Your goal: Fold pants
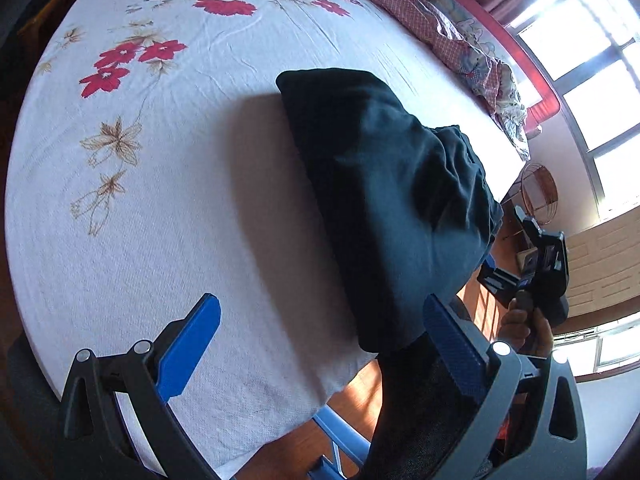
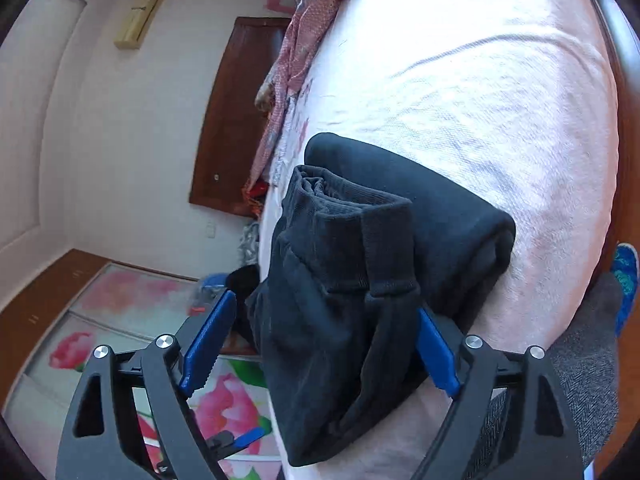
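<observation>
The dark navy pants (image 1: 392, 200) lie folded into a thick bundle near the bed's edge. In the right wrist view the pants (image 2: 348, 292) show their ribbed waistband on top, hanging partly over the edge. My left gripper (image 1: 320, 340) is open; its right finger (image 1: 452, 344) is beside the bundle's near end, its left finger (image 1: 192, 340) over bare sheet. My right gripper (image 2: 324, 332) is open with the bundle's end between its blue fingers (image 2: 208, 340), not clamped. It also shows in the left wrist view (image 1: 536, 264), held by a hand beyond the pants.
The bed has a white sheet with red and brown flowers (image 1: 132, 60). A red checked quilt (image 1: 420, 12) lies along the far side. Wooden floor (image 1: 360, 396) and a blue frame show below the bed's edge. A wardrobe with pink flowers (image 2: 132, 312) and a brown door (image 2: 236, 120) stand beyond.
</observation>
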